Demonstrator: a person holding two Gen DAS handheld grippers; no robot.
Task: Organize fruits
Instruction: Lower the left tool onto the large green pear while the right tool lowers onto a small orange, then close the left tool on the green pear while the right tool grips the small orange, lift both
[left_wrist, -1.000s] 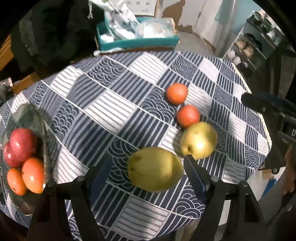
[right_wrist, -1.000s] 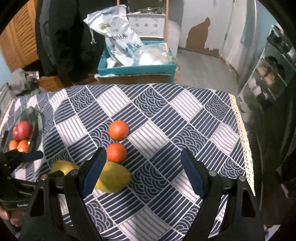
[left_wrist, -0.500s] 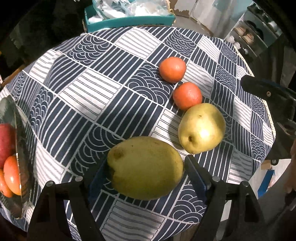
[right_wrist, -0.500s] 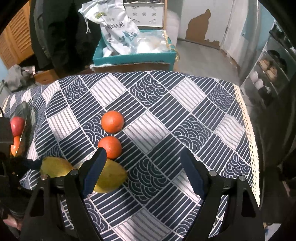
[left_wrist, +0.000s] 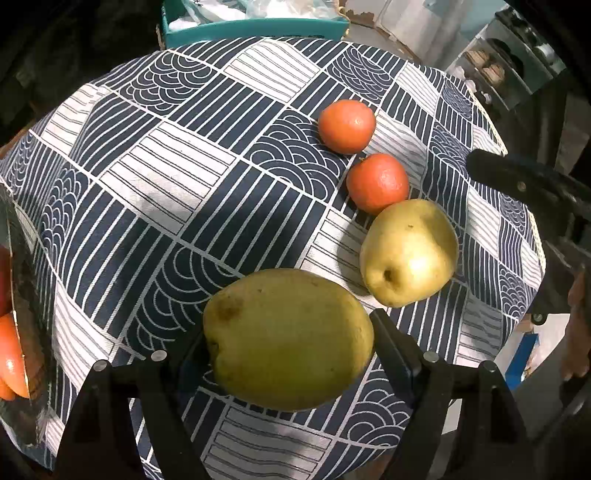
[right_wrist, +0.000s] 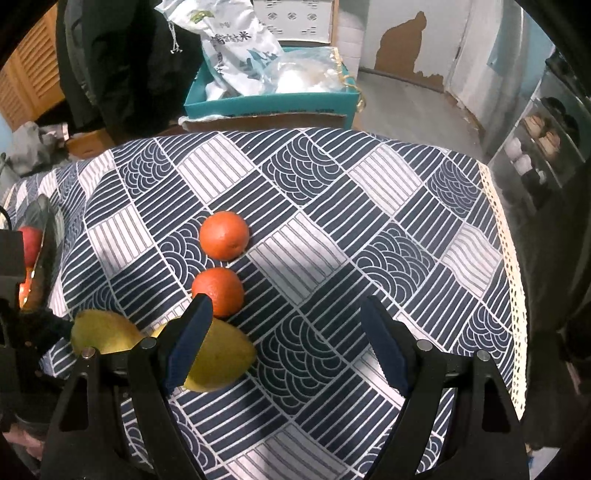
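The left gripper (left_wrist: 288, 339) has its jaws set about the large green pear (left_wrist: 288, 338) on the tabletop (left_wrist: 192, 177); contact is unclear. Just right of them lies the yellow pear (left_wrist: 408, 251). The right gripper's (right_wrist: 284, 339) jaws stand wide, empty.

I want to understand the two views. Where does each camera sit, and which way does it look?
Left wrist: on the left tool, looking steeply down at a big pear between its fingers.
Right wrist: on the right tool, looking down over the tablecloth; nothing between its fingers.
Both show the pears and two oranges.
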